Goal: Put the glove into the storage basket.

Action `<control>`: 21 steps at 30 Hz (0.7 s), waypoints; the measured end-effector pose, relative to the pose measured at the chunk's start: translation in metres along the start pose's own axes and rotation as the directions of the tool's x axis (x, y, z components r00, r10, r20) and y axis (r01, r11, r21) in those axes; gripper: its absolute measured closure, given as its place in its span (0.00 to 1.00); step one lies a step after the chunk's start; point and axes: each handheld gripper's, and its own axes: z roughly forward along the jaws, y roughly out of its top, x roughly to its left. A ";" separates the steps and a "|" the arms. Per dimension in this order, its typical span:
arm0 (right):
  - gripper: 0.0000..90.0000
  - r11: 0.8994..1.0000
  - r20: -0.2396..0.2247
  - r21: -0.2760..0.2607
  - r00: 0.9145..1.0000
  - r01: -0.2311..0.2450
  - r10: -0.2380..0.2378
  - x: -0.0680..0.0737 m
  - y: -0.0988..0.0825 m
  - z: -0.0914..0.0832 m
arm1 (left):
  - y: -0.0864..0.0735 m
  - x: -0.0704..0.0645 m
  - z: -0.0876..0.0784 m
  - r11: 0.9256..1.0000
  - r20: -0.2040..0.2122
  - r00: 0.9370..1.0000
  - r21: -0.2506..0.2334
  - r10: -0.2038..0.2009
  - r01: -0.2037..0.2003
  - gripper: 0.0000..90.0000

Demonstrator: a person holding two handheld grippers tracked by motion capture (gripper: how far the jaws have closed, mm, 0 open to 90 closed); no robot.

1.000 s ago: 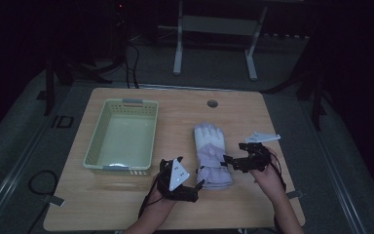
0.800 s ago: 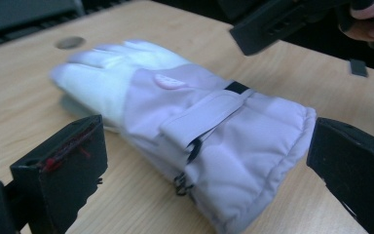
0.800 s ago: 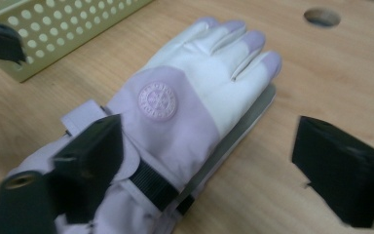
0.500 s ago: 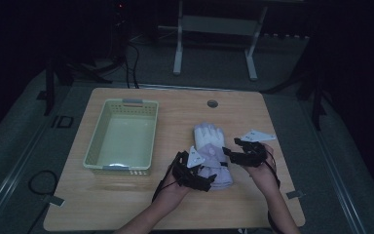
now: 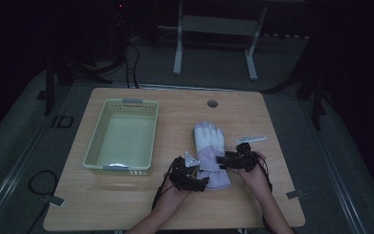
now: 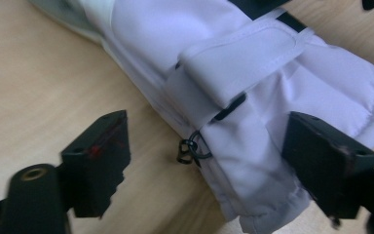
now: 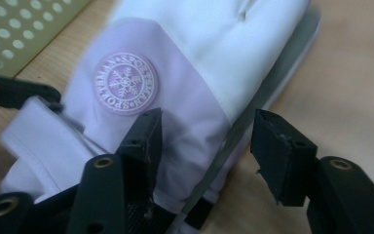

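Observation:
A winter glove (image 5: 208,146) lies flat on the wooden table (image 5: 126,204), white fingers pointing away, lilac cuff toward the person. My left gripper (image 5: 200,176) is at the cuff's left edge and is open. In the left gripper view its jaws stand wide apart around the cuff (image 6: 272,73), with the strap and a small black ring (image 6: 191,148) between them. My right gripper (image 5: 223,160) is open at the glove's right side. In the right gripper view its jaws straddle the glove's edge just below a round snowflake badge (image 7: 125,83).
A pale green plastic basket (image 5: 93,146) stands left of the glove; its perforated wall (image 7: 19,24) appears in the right gripper view. A thin white strip (image 5: 250,139) lies right of the glove. A round cable hole (image 5: 212,103) sits near the table's far edge.
My left gripper has moved right from the bare table to the glove's cuff. My right gripper has closed in on the glove's right edge. The glove has not moved.

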 end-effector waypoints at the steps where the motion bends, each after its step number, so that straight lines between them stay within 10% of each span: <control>1: 0.50 1.000 0.000 0.000 1.000 0.000 0.000 0.000 0.000 0.000 | 0.000 0.000 0.000 1.000 0.000 1.000 0.000 0.000 0.000 0.24; 2: 0.50 0.995 -0.051 0.034 0.994 -0.095 0.097 -0.008 -0.003 0.005 | -0.002 0.002 0.003 1.000 0.026 1.000 0.011 0.001 -0.001 0.26; 3: 0.50 0.995 -0.051 0.034 0.994 -0.095 0.097 -0.008 -0.003 0.005 | -0.002 0.002 0.003 1.000 0.026 1.000 0.011 0.001 -0.001 0.28; 4: 0.50 0.977 -0.109 0.069 0.972 -0.201 0.208 -0.017 -0.006 0.009 | -0.002 0.005 0.005 1.000 0.064 0.998 0.019 -0.017 0.016 0.31; 7: 0.51 0.962 -0.150 0.092 0.952 -0.256 0.267 -0.024 -0.008 0.011 | -0.003 0.009 0.008 0.999 0.119 0.992 0.033 -0.036 0.032 0.43; 8: 0.67 0.950 -0.199 0.111 0.930 -0.292 0.309 -0.026 -0.010 0.012 | -0.002 0.011 0.009 0.998 0.161 0.986 0.051 -0.050 0.042 0.49; 15: 0.85 0.975 -0.124 0.080 0.969 -0.207 0.216 -0.013 -0.006 0.006 | 0.004 0.010 0.005 0.997 0.171 0.985 0.079 -0.026 0.012 0.77; 16: 0.86 0.989 -0.058 0.060 0.989 -0.136 0.139 0.001 -0.003 0.001 | 0.006 0.012 0.003 0.995 0.179 0.983 0.094 -0.038 0.022 0.80; 21: 0.87 0.997 -0.006 0.016 0.997 -0.079 0.079 0.016 0.002 -0.009 | 0.013 0.008 -0.004 0.995 0.166 0.986 0.100 -0.005 -0.012 0.83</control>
